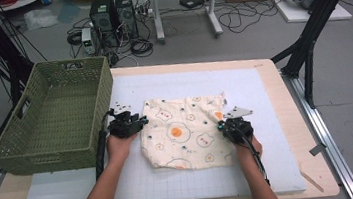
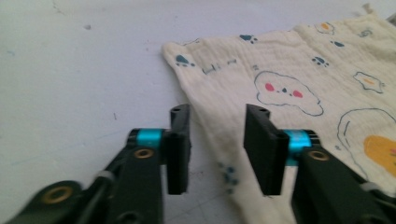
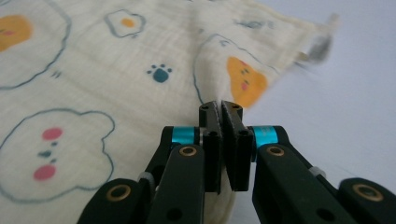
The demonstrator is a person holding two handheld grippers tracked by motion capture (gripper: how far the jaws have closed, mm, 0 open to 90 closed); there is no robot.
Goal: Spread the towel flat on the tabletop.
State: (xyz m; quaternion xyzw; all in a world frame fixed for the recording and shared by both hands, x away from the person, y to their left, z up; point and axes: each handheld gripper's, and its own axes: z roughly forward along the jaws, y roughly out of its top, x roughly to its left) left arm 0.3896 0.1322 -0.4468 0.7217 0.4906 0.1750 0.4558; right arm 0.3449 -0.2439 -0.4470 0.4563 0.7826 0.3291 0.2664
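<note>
Your right gripper is clamped on the right edge of the cloth, which lies flat on the worktop beside the basket. Left gripper sits released, straddling the left edge. Pinching step; next, close the left, then lift both evenly.

A green woven basket sits at the white mat's left edge.
</note>
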